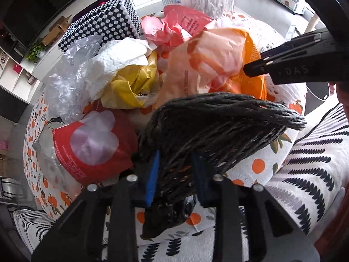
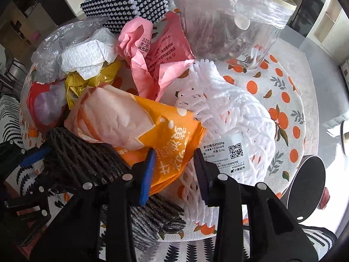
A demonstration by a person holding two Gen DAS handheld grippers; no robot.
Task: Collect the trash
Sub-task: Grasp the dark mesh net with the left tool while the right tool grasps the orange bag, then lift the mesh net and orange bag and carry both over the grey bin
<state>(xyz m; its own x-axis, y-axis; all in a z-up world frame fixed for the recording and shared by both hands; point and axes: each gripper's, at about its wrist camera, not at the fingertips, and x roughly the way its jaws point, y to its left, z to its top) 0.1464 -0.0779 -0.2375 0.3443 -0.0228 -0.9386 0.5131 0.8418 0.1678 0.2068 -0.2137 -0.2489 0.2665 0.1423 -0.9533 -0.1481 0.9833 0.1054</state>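
Note:
A heap of trash lies on a round table with an orange-fruit cloth. My left gripper is shut on a black foam net, which also shows in the right wrist view, at the table's near edge. My right gripper stands open around the corner of an orange wrapper, which also shows in the left wrist view. A white foam net with a label lies under it. A pink bag, yellow bag, white paper and red packet lie behind.
A black-and-white beaded box and a clear glass jar covered with film stand at the back of the table. A patterned sofa runs along the near side. A dark round bin sits at the right.

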